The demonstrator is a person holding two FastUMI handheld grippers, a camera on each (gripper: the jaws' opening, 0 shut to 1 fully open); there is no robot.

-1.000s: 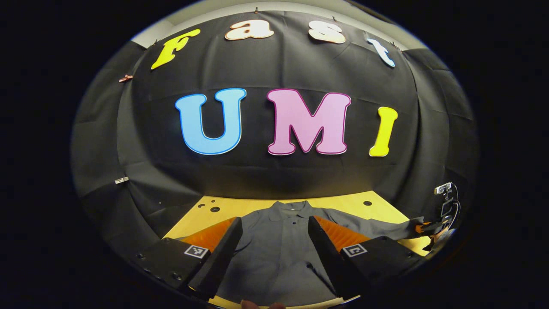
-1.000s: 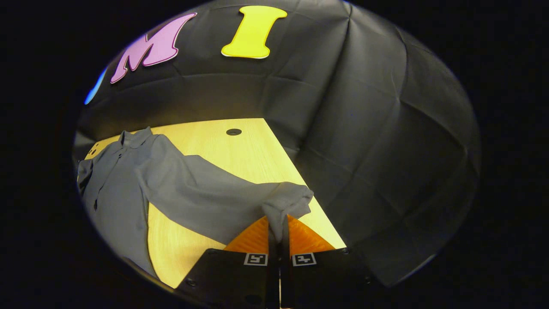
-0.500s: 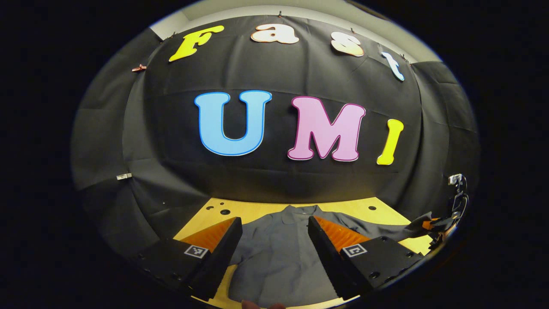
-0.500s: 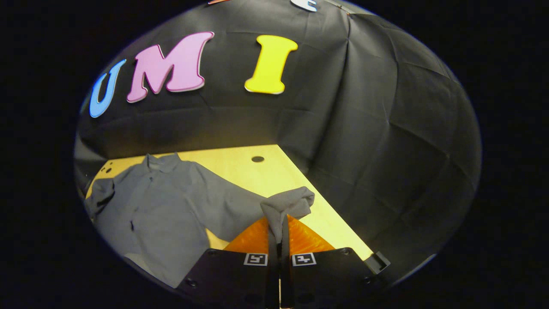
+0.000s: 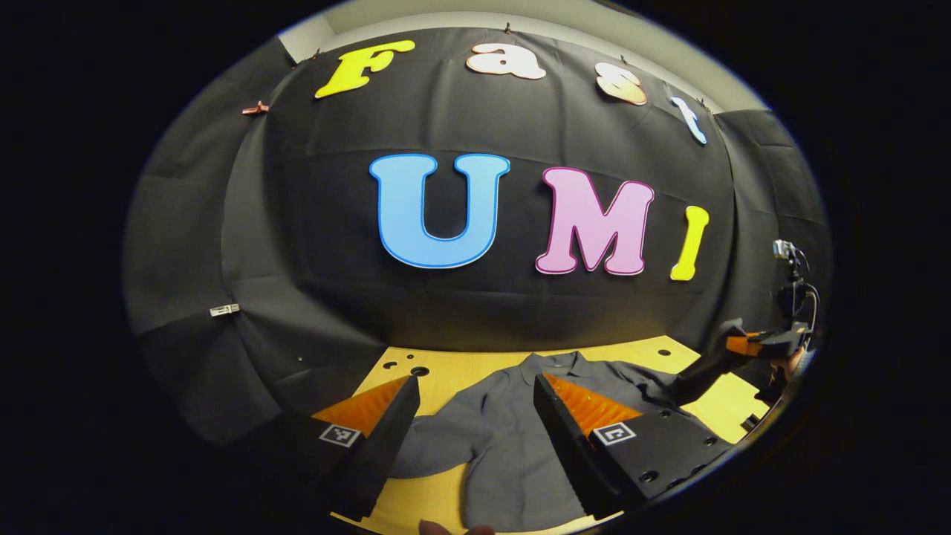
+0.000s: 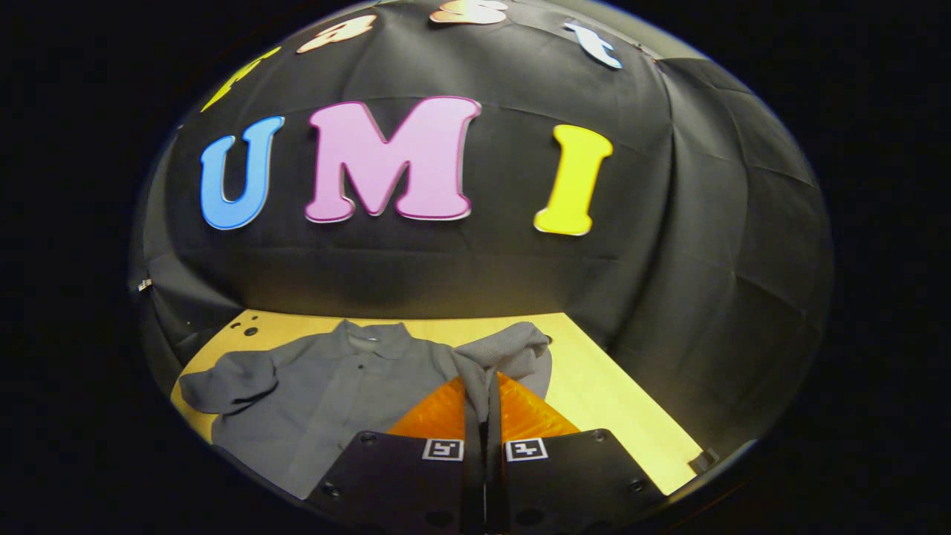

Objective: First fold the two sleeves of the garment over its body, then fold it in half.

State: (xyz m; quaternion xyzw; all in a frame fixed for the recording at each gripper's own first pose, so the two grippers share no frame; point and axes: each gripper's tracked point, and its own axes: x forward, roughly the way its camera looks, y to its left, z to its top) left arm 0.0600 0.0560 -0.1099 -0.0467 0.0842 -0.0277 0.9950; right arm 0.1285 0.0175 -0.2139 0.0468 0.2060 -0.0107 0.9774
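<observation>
While right gripper (image 6: 481, 401) pinches sleeve (image 6: 505, 353), left gripper (image 5: 475, 416) gapes.

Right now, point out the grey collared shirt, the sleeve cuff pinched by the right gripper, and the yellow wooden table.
grey collared shirt (image 6: 349, 386): right gripper view, chest.
sleeve cuff (image 6: 505, 349): right gripper view, bunched end above the fingers.
yellow wooden table (image 6: 617, 416): right gripper view, bare top.
</observation>
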